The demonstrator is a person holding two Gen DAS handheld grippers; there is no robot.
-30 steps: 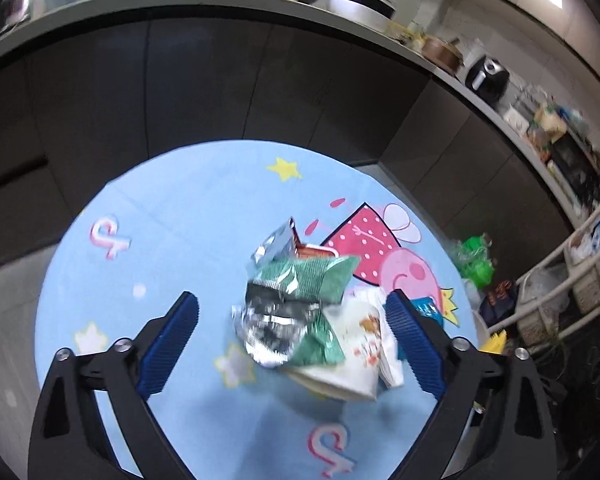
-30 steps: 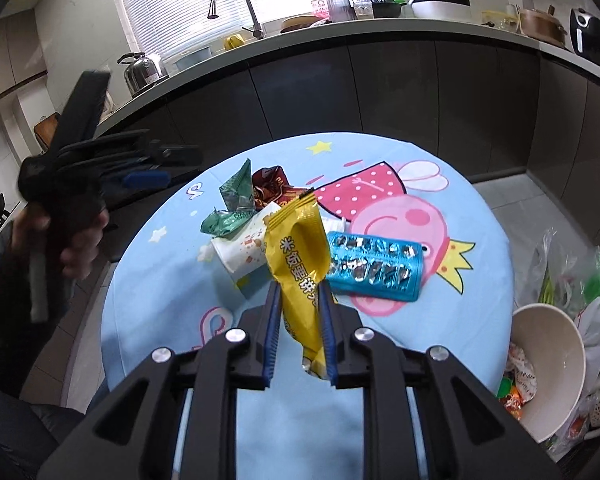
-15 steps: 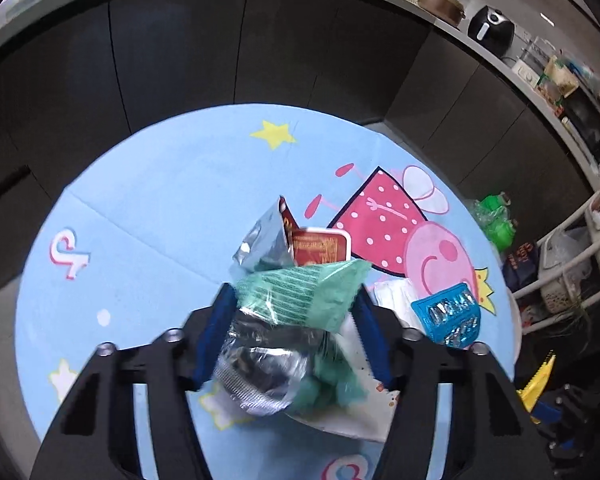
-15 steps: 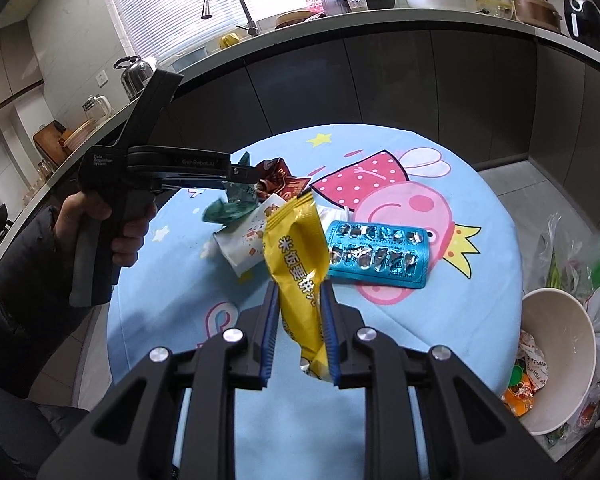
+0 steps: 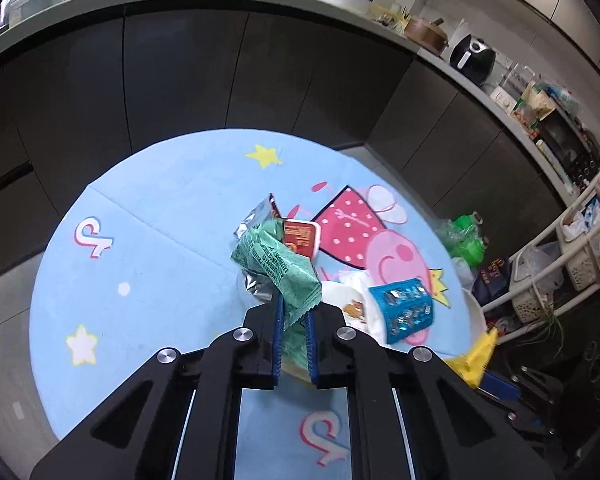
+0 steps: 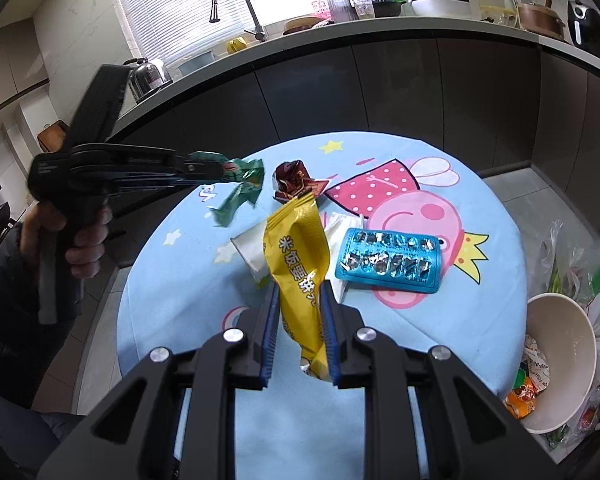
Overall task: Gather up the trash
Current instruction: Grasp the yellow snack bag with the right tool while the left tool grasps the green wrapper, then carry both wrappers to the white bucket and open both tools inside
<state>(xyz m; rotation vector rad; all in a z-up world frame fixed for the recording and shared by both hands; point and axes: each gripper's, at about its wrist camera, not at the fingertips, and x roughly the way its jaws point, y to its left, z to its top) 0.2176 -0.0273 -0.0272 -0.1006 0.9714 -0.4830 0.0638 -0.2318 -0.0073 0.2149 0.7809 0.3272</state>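
Nearest the right wrist camera, the right gripper (image 6: 299, 322): jaws narrow, blue pads pressed on both sides of a yellow snack wrapper (image 6: 298, 256), which stands upright between them with its top end above the fingertips. Nearest the left wrist camera, the left gripper (image 5: 292, 320): jaws drawn almost together, clamped on the lower edge of a crumpled green wrapper (image 5: 278, 266) with a silver inner face; in the right wrist view this wrapper hangs from the gripper tip clear of the cloth, and a person's hand (image 6: 82, 240) grips the tool's handle. Beyond the fingertips, on the round table with a light-blue cartoon tablecloth (image 6: 480, 320): a white paper cup (image 6: 250, 250) lying on its side, a blue blister pack (image 6: 390, 260) with torn foil cells just beside it, and a dark red wrapper (image 6: 294, 180) farther back, near the pink dotted dress of the print. Right of the table, lower down: a cream bowl-shaped bin (image 6: 560, 360) with coloured scraps inside. Farthest: dark cabinet fronts (image 6: 380, 92), a counter with a tap (image 6: 236, 8), a kettle (image 6: 148, 76) and pots.
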